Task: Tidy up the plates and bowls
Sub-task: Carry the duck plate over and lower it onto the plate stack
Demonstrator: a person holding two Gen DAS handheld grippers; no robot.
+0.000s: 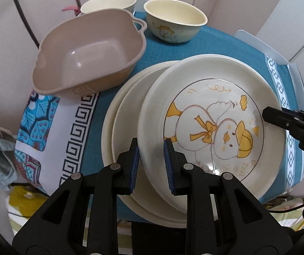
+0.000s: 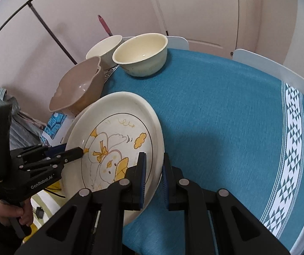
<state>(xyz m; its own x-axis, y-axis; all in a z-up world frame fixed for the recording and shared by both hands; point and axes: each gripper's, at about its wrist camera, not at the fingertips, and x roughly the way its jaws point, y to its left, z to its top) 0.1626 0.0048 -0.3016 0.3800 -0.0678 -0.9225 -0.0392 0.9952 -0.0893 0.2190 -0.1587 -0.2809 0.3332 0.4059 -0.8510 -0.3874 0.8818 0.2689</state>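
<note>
A cream plate with a yellow duck drawing (image 1: 211, 125) lies tilted on top of two plain cream plates (image 1: 122, 127) on the teal tablecloth. My left gripper (image 1: 152, 159) is shut on the duck plate's near rim, one finger above and one below. My right gripper (image 2: 154, 176) is shut on the opposite rim of the same duck plate (image 2: 113, 140). The right gripper also shows at the right edge of the left wrist view (image 1: 287, 123). The left gripper shows in the right wrist view (image 2: 45, 157).
A beige square plastic basin (image 1: 88, 53) stands at the table's left. Two cream bowls stand at the back: one with a duck print (image 1: 173, 21) and one behind the basin (image 1: 109, 4). White chair backs (image 2: 275, 72) stand along the far right edge.
</note>
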